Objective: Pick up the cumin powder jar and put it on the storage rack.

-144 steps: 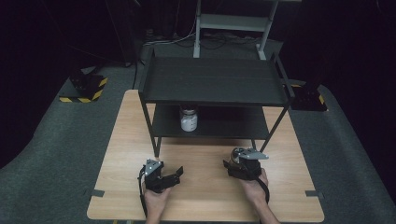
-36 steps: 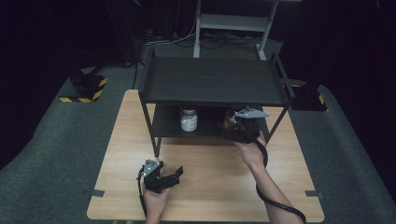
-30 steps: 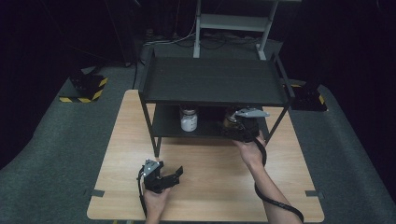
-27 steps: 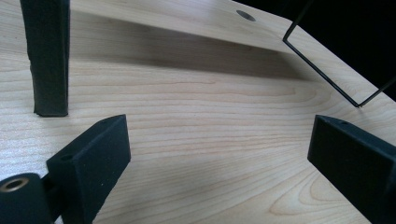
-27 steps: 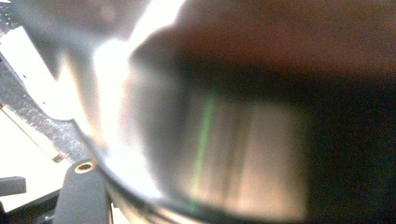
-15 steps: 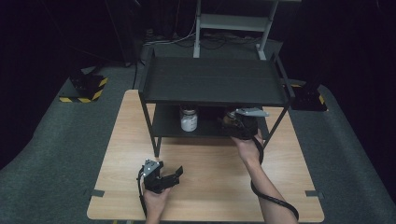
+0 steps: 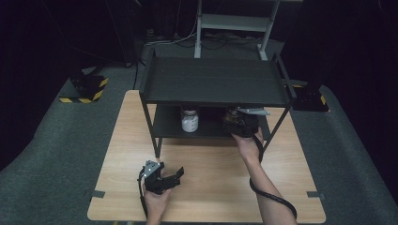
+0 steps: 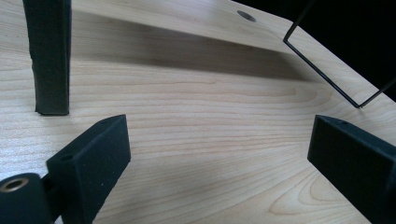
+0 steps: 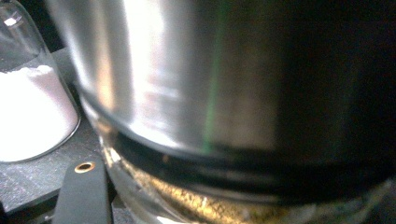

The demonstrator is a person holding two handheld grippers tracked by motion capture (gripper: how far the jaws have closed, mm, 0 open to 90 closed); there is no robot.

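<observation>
— Status on the lower shelf of the black metal rack (image 7: pixel 213 82)?
— Right gripper (image 7: pixel 240 123) pushed in under the top shelf, hard up against a glass jar with a brushed-metal lid (image 9: pixel 243 93). Seems to hold dark golden grains. Jaw gap hidden; cannot tell whether clamped yet.
— Neighbours?
— Clear glass jar of white powder (image 7: pixel 189 120) just beside, nearer the shelf's left end.
— Left gripper (image 7: pixel 162 176)?
— Resting near the front edge of the light wooden table (image 7: pixel 211 187), jaws spread wide, nothing between.
— Progress?
— Probably early: reach made, grasp unconfirmed. Lifting out past the rack's front edge not yet done.
</observation>
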